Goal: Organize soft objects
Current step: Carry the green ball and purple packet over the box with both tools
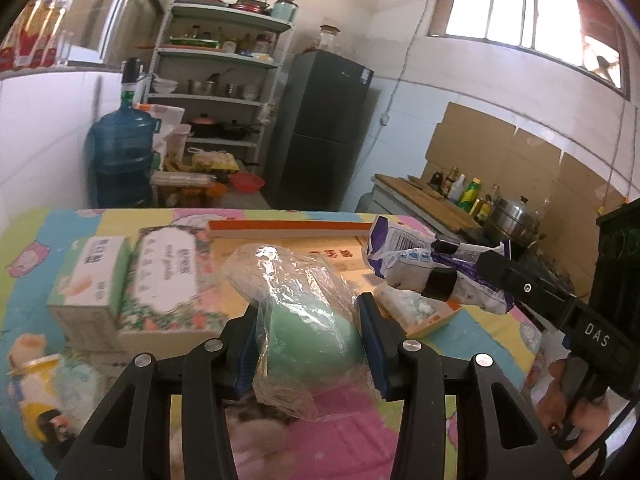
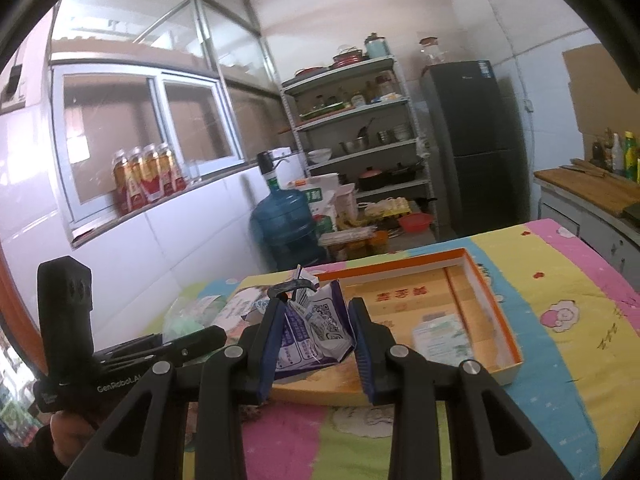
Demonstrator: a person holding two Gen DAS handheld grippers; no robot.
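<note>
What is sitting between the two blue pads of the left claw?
A green soft object wrapped in a clear plastic bag, pinched in the left claw; the left wrist view shows it.

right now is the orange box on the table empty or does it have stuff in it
Not empty. The orange box is open on top, and a pale green-and-white packet lies flat inside near its front wall. The rest of its floor is bare.

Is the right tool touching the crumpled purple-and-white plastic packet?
Touching. In the right wrist view, the right tool has both blue pads pressed against the crumpled purple-and-white plastic packet, which hangs clamped above the orange-rimmed cardboard tray.
</note>
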